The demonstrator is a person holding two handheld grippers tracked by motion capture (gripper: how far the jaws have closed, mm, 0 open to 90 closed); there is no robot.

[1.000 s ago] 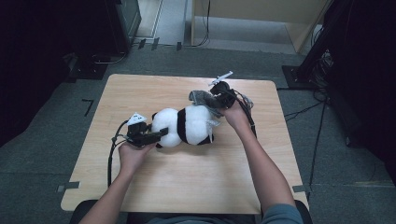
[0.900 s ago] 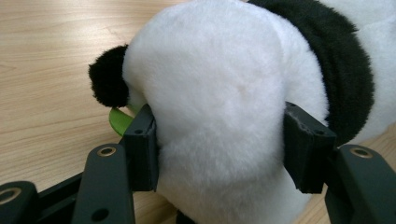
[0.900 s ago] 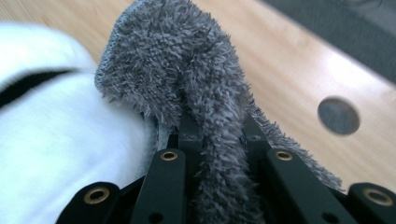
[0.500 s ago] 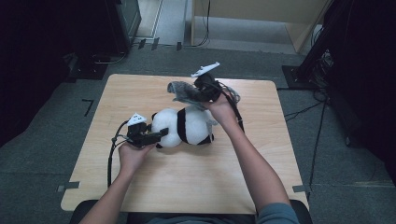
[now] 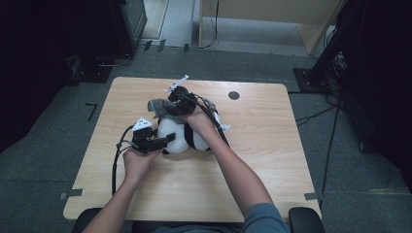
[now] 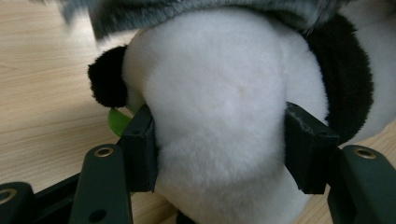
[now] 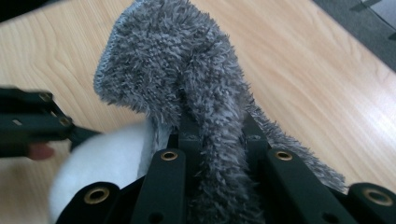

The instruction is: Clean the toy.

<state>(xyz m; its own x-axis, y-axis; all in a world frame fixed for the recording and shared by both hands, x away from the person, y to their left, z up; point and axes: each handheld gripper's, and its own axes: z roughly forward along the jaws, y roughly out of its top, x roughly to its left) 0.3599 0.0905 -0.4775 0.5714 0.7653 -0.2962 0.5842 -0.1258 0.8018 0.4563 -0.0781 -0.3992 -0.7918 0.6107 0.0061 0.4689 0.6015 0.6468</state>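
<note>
Gripping the panda plush at frame centre, your left gripper squeezes its white head between half-open jaws while your right gripper, clamped tight on grey fuzzy fabric, could tug it loose if dragged unevenly.

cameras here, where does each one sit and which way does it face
High view: above the person's side, looking forward and down at the table; both forearms show.
Left gripper view: on the left hand-held gripper, facing the panda plush it clamps.
Right gripper view: on the right hand-held gripper, facing the grey fuzzy cloth it pinches.
All share the plush.
</note>
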